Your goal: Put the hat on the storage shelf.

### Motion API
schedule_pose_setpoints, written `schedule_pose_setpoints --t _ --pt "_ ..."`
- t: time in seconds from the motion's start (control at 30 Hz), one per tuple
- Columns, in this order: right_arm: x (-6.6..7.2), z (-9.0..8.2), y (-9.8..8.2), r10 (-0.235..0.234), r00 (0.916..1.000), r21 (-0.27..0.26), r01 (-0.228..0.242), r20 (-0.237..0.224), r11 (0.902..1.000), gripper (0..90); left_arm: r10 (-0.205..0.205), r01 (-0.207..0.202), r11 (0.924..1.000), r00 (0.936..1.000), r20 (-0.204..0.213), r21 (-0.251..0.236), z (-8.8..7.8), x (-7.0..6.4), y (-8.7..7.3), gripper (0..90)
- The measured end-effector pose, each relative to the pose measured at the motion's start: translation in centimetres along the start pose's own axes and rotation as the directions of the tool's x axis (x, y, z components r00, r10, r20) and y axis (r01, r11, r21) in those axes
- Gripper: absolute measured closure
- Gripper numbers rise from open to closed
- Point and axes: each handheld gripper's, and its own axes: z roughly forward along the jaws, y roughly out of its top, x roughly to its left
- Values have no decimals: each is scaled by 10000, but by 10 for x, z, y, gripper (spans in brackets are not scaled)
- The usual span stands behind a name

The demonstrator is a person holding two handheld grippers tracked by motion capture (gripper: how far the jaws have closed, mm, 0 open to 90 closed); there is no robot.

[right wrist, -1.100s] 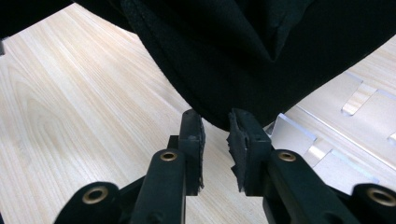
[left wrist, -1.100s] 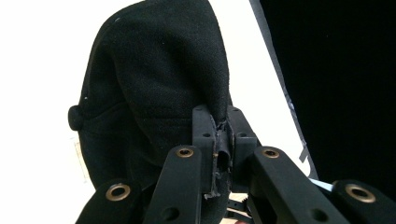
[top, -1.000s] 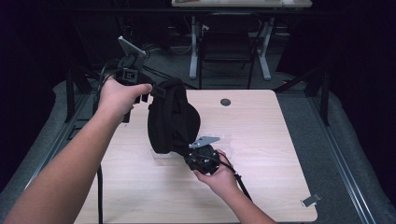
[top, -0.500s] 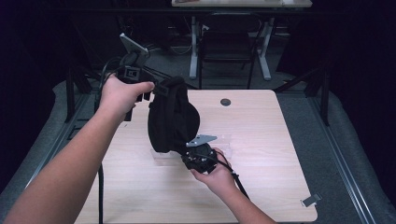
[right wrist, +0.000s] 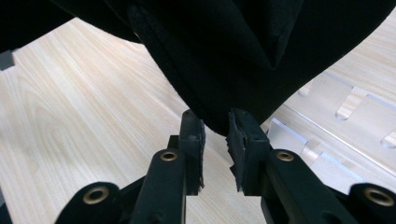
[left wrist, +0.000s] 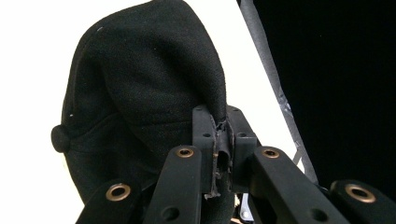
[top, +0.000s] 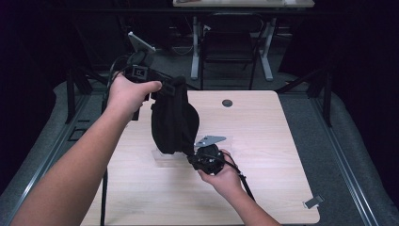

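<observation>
Hanging long-axis vertical above the tabletop (top: 263, 141), the black cap (top: 171, 122) is pinched at its top edge by the left hand-held gripper (top: 162, 87). Right hand-held gripper (top: 194, 160), jaws parted, straddles its lowest fold.

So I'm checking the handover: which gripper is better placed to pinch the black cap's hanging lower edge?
Right. The right gripper sits open just under the black cap, while the left gripper is already clamped on its upper edge.
</observation>
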Motion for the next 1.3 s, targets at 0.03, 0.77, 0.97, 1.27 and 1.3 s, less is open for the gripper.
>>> schedule_pose_setpoints --t 0.03,0.77,0.97,1.27,1.3 --pt "-2 -2 1 -202 9997 237 200 100 9995 768 60 -60 10000 10000 -4 13 0 -1 0 852" --pt "-12 -3 -8 229 9997 303 -228 -21 9993 797 253 -254 9996 9996 105 126 17 -6 1 850" --pt "-10 0 -11 403 9988 93 -401 -273 9992 798 277 -280 9996 9993 269 83 19 -5 0 838" --pt "-11 -2 -12 293 9996 272 -291 -51 9992 811 367 -370 9993 9976 579 33 23 -7 0 821" --pt "-12 -2 -13 223 9998 253 -222 -2 9994 816 323 -325 9995 9973 656 17 24 -8 0 815"
